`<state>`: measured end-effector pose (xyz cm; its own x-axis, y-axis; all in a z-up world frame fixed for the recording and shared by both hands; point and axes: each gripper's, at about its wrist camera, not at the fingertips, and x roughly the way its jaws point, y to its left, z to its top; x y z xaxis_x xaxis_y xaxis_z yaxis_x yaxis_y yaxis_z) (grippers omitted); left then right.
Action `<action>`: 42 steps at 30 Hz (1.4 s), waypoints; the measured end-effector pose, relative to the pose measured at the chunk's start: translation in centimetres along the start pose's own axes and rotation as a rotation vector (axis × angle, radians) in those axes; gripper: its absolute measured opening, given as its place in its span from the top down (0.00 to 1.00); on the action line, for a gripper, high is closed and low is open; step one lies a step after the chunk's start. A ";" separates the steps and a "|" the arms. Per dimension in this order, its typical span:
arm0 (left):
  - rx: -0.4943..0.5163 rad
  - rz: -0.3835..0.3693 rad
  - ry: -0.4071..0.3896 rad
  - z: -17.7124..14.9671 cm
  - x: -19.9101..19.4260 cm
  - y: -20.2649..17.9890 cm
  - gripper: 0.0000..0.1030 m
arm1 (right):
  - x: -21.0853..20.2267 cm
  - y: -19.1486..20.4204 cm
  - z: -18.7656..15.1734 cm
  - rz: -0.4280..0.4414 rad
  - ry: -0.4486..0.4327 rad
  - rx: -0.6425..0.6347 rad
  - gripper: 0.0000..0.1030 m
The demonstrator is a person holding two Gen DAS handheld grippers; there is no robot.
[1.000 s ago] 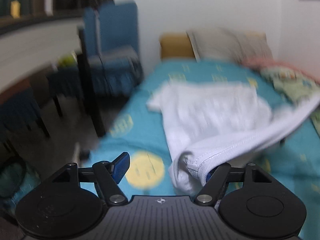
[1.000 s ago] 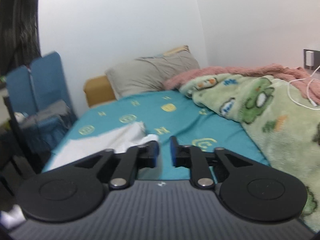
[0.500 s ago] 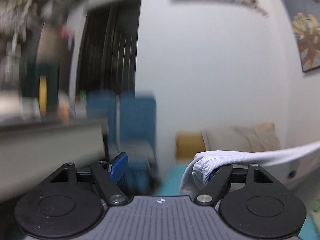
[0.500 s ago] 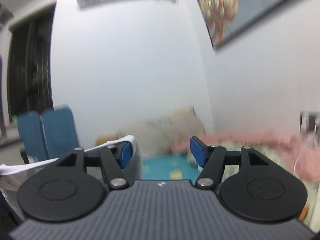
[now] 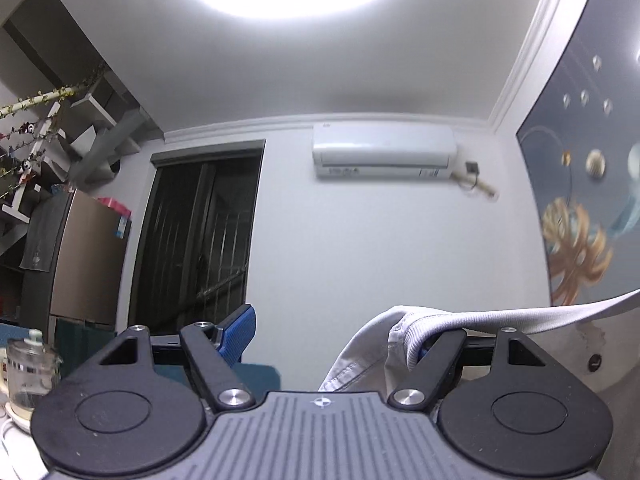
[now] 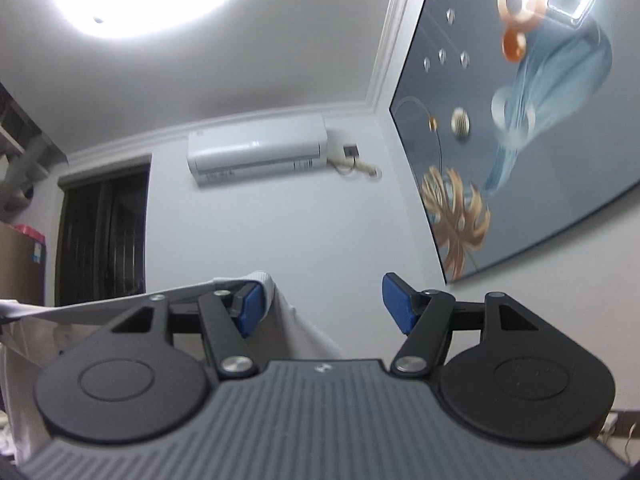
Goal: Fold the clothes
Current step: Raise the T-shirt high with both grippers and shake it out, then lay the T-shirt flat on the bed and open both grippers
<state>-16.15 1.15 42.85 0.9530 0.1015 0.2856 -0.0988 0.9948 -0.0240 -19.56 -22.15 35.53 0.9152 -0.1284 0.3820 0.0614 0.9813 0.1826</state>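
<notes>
A white garment (image 5: 404, 336) hangs in the air, stretched between both grippers, which point up at the far wall and ceiling. In the left wrist view my left gripper (image 5: 332, 332) has its jaws wide apart, and the garment's ribbed hem is hooked over the right finger (image 5: 440, 344). In the right wrist view my right gripper (image 6: 320, 304) is also wide open, and the white garment (image 6: 280, 312) is draped over its left finger (image 6: 248, 308) and runs off to the left. The bed is out of view.
An air conditioner (image 5: 384, 152) hangs on the far wall beside a dark barred door (image 5: 200, 232). A large painting (image 6: 520, 140) covers the right wall. A fridge (image 5: 88, 260) and a glass jar (image 5: 28, 372) stand at the left.
Both grippers have swung up from the bed to face the wall and ceiling, lifting the white garment off the bed. The right gripper's jaws have gone from nearly closed to wide apart.
</notes>
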 end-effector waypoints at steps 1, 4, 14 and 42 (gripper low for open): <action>-0.010 -0.006 0.005 1.1 -0.8 0.0 0.25 | -0.7 -0.1 1.4 0.003 -0.009 0.000 0.36; -0.028 -0.017 0.049 1.6 -2.0 0.0 0.25 | -1.5 -0.4 2.5 0.012 0.026 0.001 0.36; 0.013 -0.039 0.331 -11.3 8.5 1.9 0.25 | 6.4 -2.0 -8.7 0.019 0.365 0.039 0.36; 0.132 -0.043 1.099 -78.7 56.0 -3.7 0.15 | 48.1 -7.9 -72.1 -0.073 1.128 -0.074 0.38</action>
<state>60.18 3.58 -16.45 0.6851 0.0814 -0.7239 -0.0267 0.9959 0.0868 52.71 -25.69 -12.89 0.7430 -0.0191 -0.6690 0.1182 0.9876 0.1031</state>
